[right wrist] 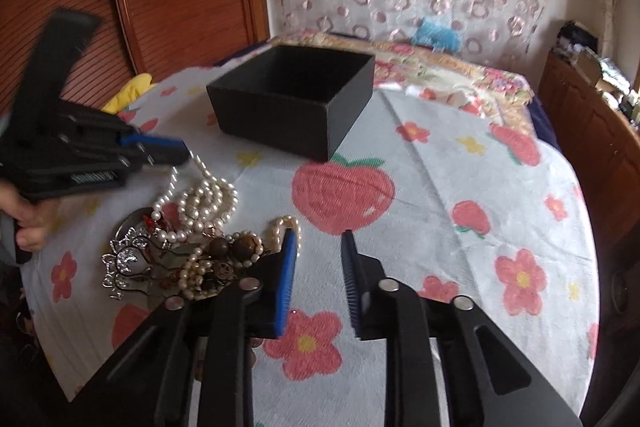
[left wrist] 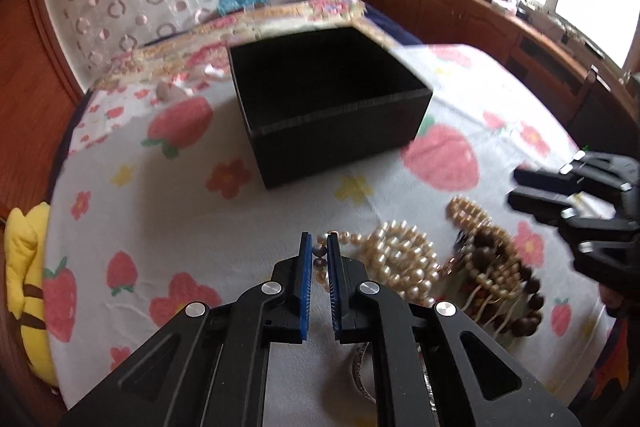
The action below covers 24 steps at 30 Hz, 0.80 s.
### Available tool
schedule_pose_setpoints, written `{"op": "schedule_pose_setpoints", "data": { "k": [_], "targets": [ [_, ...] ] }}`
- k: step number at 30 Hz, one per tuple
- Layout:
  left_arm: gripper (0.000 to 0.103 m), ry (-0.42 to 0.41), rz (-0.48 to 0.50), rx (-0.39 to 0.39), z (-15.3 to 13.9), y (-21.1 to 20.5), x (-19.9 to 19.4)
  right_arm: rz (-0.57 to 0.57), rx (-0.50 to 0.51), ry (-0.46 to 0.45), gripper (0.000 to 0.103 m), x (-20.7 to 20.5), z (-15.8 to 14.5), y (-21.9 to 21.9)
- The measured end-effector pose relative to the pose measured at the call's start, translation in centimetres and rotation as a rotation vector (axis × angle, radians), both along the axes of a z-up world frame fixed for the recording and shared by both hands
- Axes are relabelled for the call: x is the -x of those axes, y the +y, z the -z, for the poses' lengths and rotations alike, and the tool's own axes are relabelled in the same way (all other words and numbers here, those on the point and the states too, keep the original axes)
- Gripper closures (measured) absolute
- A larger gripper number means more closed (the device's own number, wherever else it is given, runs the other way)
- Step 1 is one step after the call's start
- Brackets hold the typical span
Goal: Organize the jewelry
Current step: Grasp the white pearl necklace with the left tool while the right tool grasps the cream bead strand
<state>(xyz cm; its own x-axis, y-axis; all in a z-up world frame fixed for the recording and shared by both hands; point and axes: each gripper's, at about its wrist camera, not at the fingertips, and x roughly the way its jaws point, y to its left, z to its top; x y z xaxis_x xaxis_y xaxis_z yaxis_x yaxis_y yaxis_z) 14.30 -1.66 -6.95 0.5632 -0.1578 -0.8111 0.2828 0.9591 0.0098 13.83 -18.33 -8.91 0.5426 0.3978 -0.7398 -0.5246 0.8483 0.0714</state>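
A pile of jewelry lies on the strawberry-print cloth: white pearl strands [left wrist: 404, 259] [right wrist: 208, 199], a brown wooden bead bracelet [left wrist: 516, 275] [right wrist: 232, 247] and a silver ornate piece [right wrist: 124, 263]. My left gripper [left wrist: 319, 253] [right wrist: 182, 151] is at the pile's left edge, its blue pads shut on a pearl strand [right wrist: 199, 163] that trails down from its tip to the pile. My right gripper [right wrist: 320, 259] [left wrist: 514, 187] stands open just right of the pile, with only cloth between its fingers. An open black box [left wrist: 332, 99] [right wrist: 296, 99] sits farther back; its inside is dark.
The cloth [right wrist: 440, 187] covers a bed. A yellow plush toy [left wrist: 24, 275] lies at its left edge. A wooden cabinet [left wrist: 480, 15] with clutter runs along the right under a window. A hand [right wrist: 28, 219] grips the left tool's handle.
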Motion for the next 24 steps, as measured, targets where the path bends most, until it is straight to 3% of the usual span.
{"op": "schedule_pose_setpoints", "data": {
  "k": [6,12,15,19,24],
  "targets": [
    [0.096,-0.095,-0.004,0.049,-3.4,0.0,1.3,-0.059,-0.024,0.074,0.082,-1.2,0.6,1.1],
    [0.096,-0.162,0.000,0.085,-5.9,-0.4,1.5,-0.084,0.037,0.100,0.082,-2.1,1.3,2.4],
    [0.096,-0.191,-0.001,0.093,-6.9,-0.5,1.6,-0.102,0.071,0.085,0.082,-2.1,1.2,3.0],
    [0.096,-0.226,-0.009,0.089,-8.2,-0.1,1.5,-0.137,0.121,0.047,0.097,-1.2,1.3,3.7],
    [0.096,-0.243,-0.025,0.096,-9.3,0.7,1.3,-0.111,0.115,0.031,0.098,-0.9,0.7,2.9]
  ]
}}
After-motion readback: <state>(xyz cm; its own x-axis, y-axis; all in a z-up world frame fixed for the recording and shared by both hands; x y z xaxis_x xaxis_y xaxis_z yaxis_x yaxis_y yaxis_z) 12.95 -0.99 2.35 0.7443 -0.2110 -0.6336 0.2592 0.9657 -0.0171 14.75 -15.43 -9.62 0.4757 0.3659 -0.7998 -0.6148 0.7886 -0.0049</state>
